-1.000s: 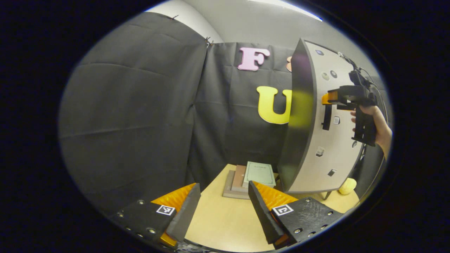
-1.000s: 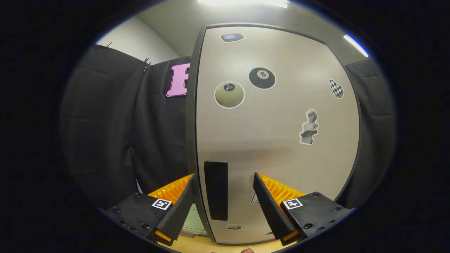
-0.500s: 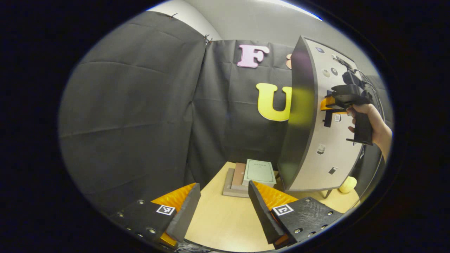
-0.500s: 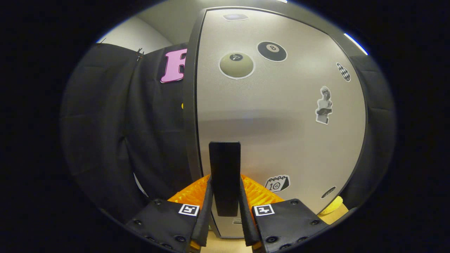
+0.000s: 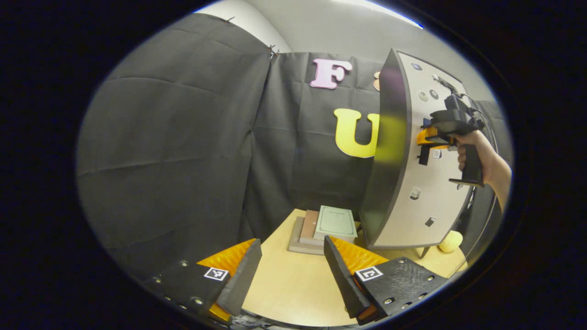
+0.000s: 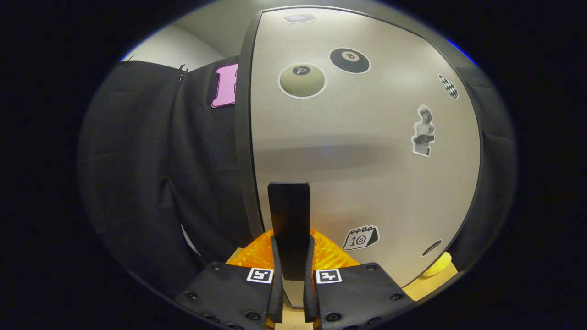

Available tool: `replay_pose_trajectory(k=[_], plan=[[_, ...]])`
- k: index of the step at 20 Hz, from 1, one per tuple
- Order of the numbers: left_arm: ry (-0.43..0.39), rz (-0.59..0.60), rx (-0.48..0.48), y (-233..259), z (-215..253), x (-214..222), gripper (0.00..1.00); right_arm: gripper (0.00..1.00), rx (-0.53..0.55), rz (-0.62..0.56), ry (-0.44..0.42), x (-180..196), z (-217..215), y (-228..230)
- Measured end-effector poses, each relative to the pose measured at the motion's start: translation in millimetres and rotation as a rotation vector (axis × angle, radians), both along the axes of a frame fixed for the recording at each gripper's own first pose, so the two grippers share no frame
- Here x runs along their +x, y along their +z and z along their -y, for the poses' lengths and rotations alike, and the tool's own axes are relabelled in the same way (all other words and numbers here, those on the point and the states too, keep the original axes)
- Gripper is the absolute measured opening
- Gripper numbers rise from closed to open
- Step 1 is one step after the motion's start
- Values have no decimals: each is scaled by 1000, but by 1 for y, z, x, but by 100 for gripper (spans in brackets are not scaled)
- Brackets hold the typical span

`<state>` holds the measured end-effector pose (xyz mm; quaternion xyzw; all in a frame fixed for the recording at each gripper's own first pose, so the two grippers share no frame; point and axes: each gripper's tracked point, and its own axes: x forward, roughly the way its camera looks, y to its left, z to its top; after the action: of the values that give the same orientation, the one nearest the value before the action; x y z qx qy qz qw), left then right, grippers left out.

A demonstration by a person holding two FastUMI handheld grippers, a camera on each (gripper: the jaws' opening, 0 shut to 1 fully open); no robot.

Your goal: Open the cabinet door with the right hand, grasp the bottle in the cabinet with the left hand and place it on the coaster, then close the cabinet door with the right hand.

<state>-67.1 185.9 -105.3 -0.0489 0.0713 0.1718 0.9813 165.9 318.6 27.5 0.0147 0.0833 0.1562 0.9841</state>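
The cabinet [image 5: 394, 156] stands on the wooden table [image 5: 293, 284], its grey door [image 6: 362, 151] dotted with stickers. In the right gripper view my right gripper [image 6: 290, 261] is shut on the door's black vertical handle [image 6: 289, 220]. The left gripper view shows that same gripper [image 5: 424, 137], held by a hand [image 5: 481, 158], clamped on the handle [image 5: 424, 153]. My left gripper [image 5: 290, 263] hangs open over the table, nothing between its fingers. The door looks shut, so the cabinet's inside is hidden.
A stack of books [image 5: 325, 229] lies on the table beside the cabinet's left side. A small yellow object [image 5: 449, 240] sits on the table by the cabinet's foot, also seen as a yellow object [image 6: 435, 266] low right of the door.
My right gripper went from open around the handle to shut on it and pushed in closer. The left gripper stayed put, still open.
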Motion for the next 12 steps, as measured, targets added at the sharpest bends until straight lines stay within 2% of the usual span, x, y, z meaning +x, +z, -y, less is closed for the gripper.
replay_pose_trajectory(k=[3,5,6,10,12], plan=[[-13,-8,-1,-3,8,2,85,10,-25,4,48,-6,1,1],[-27,-5,9,1,13,5,83,10,-43,11,73,-10,3,1],[-34,-5,16,1,18,6,83,7,-39,13,84,-14,4,1],[-56,-11,48,1,39,-1,85,14,-28,21,131,-32,7,4],[-64,-15,55,-1,49,-5,85,10,-24,27,155,-39,10,5]])
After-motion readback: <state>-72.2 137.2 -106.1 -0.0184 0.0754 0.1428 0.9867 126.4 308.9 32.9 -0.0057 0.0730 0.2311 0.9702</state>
